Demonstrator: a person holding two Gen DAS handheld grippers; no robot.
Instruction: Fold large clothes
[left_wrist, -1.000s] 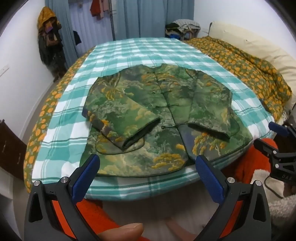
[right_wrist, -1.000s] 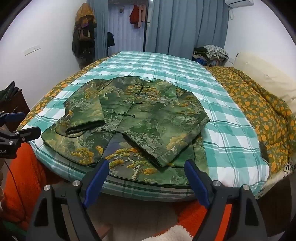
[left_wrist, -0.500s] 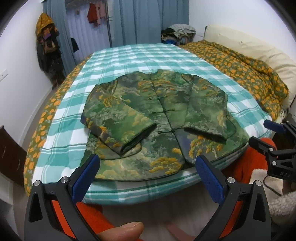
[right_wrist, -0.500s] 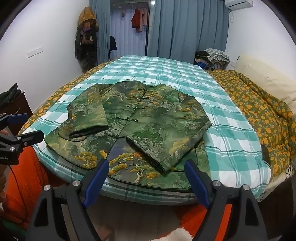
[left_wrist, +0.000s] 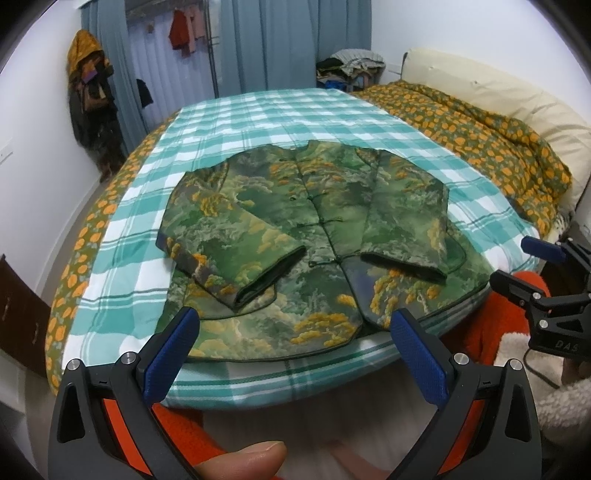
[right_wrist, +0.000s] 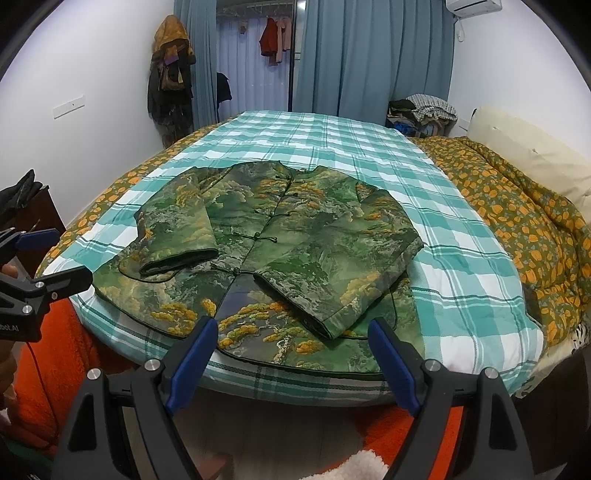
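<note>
jacket (left_wrist: 306, 236) lies flat on the bed (left_wrist: 258, 122), just ahead of both claws. sleeves already folded inward; body fold remains. left claw (left_wrist: 295, 354) and right claw (right_wrist: 291, 354) gape apart, empty.

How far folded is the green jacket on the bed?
Partly folded: jacket lies flat, front buttoned, both sleeves crossed over its front; hem still unfolded.

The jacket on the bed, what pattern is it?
Green landscape print with orange-yellow tree clusters on the jacket, clearest in the right wrist view.
</note>
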